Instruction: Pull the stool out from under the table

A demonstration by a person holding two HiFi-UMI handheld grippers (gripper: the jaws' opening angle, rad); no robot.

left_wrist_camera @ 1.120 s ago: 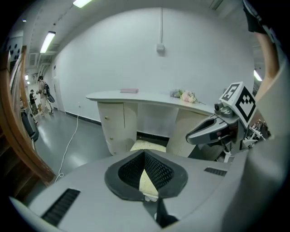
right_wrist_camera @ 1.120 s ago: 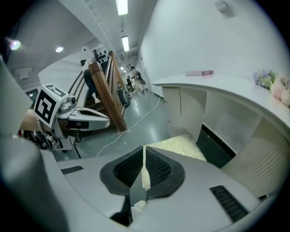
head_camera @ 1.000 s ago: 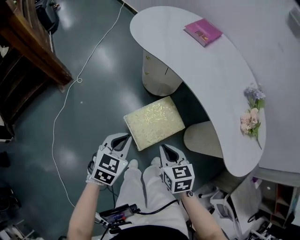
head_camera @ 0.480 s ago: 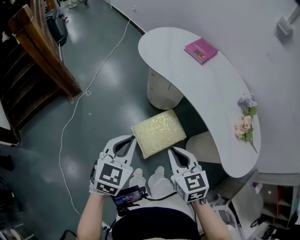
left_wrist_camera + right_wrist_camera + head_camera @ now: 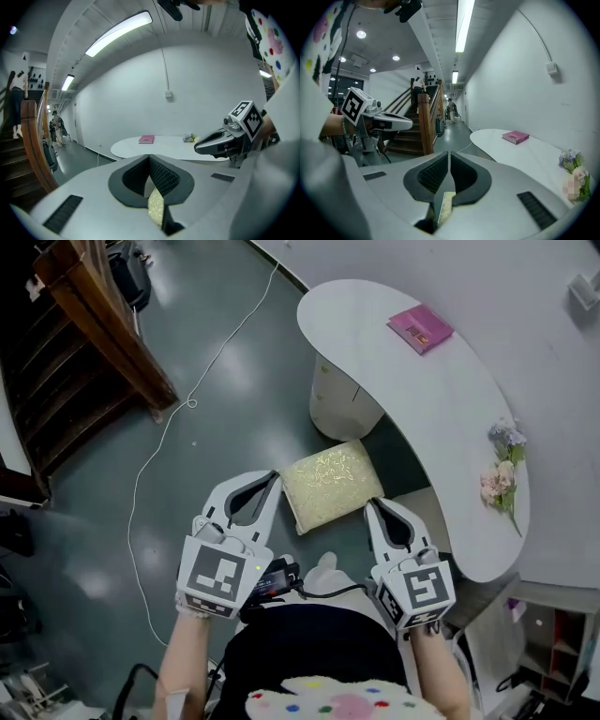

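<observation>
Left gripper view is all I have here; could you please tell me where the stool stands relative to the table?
Observer: In the head view the stool stands on the floor beside the table, nearly all of its gold seat clear of the tabletop's edge.
Operator: Thank you. Is the right gripper holding anything?
Observer: No. Its jaws are together on nothing, and its tip is beside the stool's near right edge.
Operator: And where does the left gripper point?
Observer: At the stool's left corner; whether it touches I cannot tell.
</observation>
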